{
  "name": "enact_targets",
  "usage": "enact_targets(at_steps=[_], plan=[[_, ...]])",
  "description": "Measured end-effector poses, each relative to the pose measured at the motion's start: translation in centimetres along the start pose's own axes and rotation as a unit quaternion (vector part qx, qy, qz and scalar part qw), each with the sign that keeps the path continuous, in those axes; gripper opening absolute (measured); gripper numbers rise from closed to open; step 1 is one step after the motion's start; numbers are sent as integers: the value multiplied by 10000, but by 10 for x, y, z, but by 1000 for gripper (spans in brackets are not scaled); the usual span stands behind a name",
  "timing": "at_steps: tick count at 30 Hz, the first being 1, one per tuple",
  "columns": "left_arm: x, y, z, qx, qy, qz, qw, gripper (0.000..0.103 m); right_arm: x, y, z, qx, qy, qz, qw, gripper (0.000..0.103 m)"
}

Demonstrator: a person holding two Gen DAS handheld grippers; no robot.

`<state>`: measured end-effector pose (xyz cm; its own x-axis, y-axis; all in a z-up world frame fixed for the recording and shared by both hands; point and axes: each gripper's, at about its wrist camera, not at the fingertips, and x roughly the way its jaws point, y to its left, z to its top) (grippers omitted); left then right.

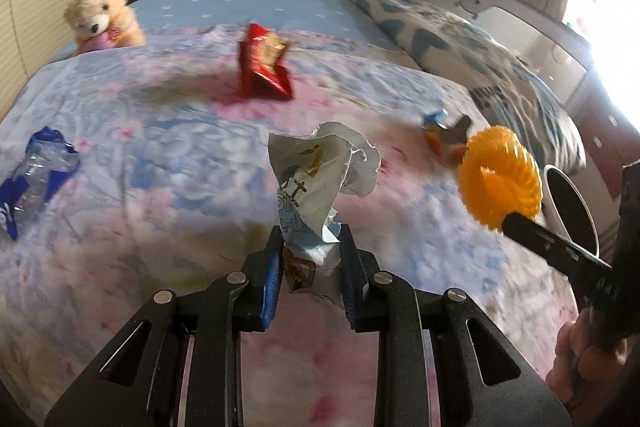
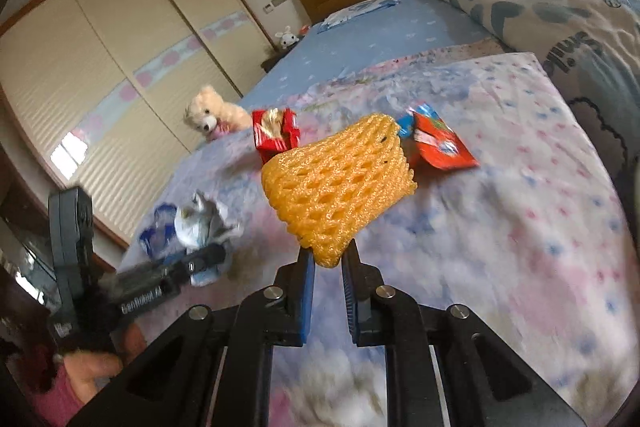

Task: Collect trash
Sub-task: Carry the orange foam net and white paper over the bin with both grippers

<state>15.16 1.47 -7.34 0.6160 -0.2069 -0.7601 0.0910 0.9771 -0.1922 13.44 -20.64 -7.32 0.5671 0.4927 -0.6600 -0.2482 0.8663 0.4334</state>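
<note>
The left tongs [image 1: 308,239] are clamped on a crumpled white wrapper [image 1: 320,171], which stands up from between the pads, its long axis running away from the tongs, clear above the bed [image 1: 160,147]. The right tongs [image 2: 328,259] are nearly closed on the lower corner of an orange foam fruit net [image 2: 336,187], which fans out upward from the pinch and also hangs free of the bed. In the left wrist view the net sits just right of the white wrapper, so both loads are side by side.

Right of the white wrapper, low at the bed's edge, a white bin [image 1: 568,203] shows its dark mouth. Judging from this, the coming move is a drop into it, and it turns on that one relation: the bin lies right of both tongs, and the right hand is nearer to it, so the net would likely go first.

Trash left on the bed: a blue-and-clear plastic wrapper [image 1: 36,171] well to the left of the white wrapper, a small blue-and-orange snack packet [image 1: 444,135] beyond it to the right, and a red snack bag [image 1: 264,63] farther back. A teddy bear [image 1: 102,13] sits farthest, back left.
</note>
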Motion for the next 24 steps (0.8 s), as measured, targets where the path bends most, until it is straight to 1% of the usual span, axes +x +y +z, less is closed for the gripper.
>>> enact_targets(at_steps=[2, 8, 15, 24], plan=[[0, -10, -3, 72, 32, -77, 9999, 24, -10, -6, -9, -25, 12, -102, 9999, 13], [1, -41, -11, 363, 128, -307, 9988, 24, -40, -32, -27, 287, -103, -367, 9989, 13], [-1, -82, -17, 789, 201, -576, 9950, 24, -69, -51, -38, 500, -325, -585, 9965, 13], [0, -130, -17, 1210, 231, -855, 9887, 24, -101, -70, -46, 617, -531, -780, 9936, 13]])
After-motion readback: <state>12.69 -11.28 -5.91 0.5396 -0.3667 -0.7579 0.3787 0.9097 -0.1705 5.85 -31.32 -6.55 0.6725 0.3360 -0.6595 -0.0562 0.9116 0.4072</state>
